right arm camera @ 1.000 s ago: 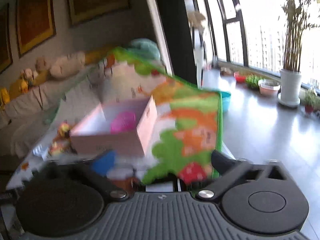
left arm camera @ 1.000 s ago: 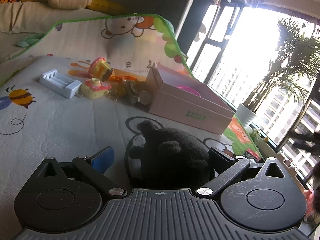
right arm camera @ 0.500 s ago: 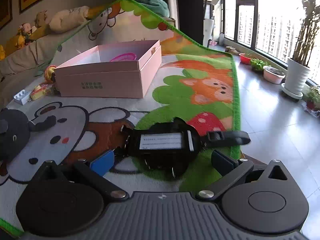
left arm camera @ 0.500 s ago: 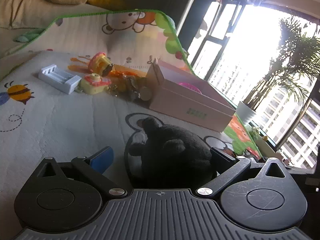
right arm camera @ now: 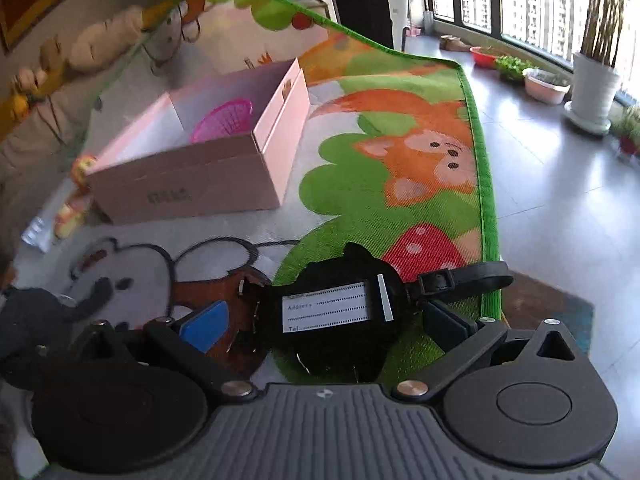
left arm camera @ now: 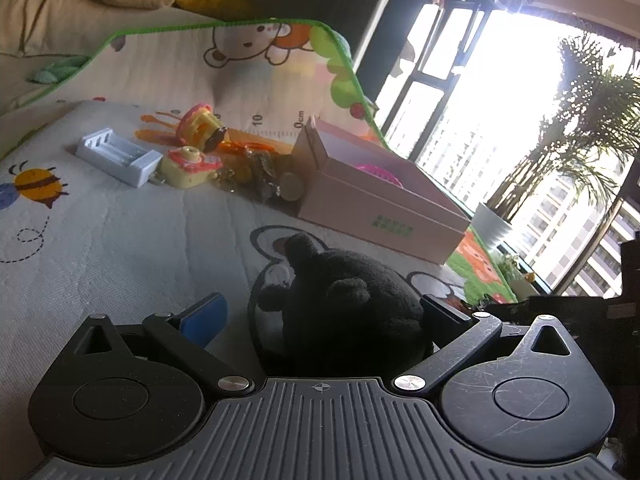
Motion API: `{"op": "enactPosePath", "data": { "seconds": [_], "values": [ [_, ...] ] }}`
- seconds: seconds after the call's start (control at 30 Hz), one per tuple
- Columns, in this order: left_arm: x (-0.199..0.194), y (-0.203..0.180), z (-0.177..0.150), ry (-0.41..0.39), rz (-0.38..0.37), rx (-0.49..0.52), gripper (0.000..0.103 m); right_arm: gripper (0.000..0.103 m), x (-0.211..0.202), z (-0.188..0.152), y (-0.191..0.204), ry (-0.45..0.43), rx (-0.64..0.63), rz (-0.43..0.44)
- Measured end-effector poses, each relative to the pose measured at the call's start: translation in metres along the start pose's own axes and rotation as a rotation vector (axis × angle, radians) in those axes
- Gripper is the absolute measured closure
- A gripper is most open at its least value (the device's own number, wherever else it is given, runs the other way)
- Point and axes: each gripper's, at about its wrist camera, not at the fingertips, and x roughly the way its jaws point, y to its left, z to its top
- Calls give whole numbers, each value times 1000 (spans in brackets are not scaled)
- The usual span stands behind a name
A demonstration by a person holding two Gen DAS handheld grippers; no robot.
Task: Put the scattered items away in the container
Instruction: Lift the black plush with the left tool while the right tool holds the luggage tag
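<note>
- Cartoon-printed play mat (right arm camera: 400, 128) covers the floor beside tall windows; a pink box (right arm camera: 208, 176), open on top, sits on it and holds a pink basket (right arm camera: 224, 120).
- Left gripper (left arm camera: 320, 312): fingers apart, flanking a black plush toy (left arm camera: 344, 312) lying on the mat, near the box.
- Right gripper (right arm camera: 324, 320): fingers apart, either side of a black luggage tag (right arm camera: 340, 308).
- Small toys (left arm camera: 188, 164) and a white battery holder (left arm camera: 120, 156) lie beyond the box, still unsorted.
- Step in hand, as judged: grasping. Next, each pair of fingers must close, lift and carry over the box.

"Address", "Tel" on luggage tag (right arm camera: 334, 307); "10", "0cm" on mat (left arm camera: 120, 232).
</note>
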Motion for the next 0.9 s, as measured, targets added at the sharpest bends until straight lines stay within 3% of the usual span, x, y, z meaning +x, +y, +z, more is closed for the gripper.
{"op": "enactPosePath", "data": {
  "seconds": [0.13,0.2,0.27,0.4,0.47,0.63,0.73,0.83,0.9],
  "values": [
    [-2,0,0,-7,-4,0,0,1,3,-9,17,-47,-144,-56],
    [-3,1,0,-10,-8,-1,0,12,-3,-13,20,-79,-181,-44],
    [-5,-1,0,-8,-24,16,0,31,-12,-16,25,-91,-198,-13],
    [-10,-22,-2,8,-39,155,0,32,-27,-29,36,-85,-237,63],
    [-10,-36,-5,31,-24,230,0,37,-35,-39,44,-94,-268,92],
    [-14,-56,-13,54,23,333,0,36,-56,-63,56,-100,-329,178],
    [-19,-59,-16,57,18,332,0,8,-65,-71,53,-125,-311,182],
    [-21,-59,-19,62,24,333,0,3,-65,-69,48,-139,-277,174],
    [-20,-58,-19,66,28,328,0,0,-56,-63,47,-102,-239,182]
  ]
}}
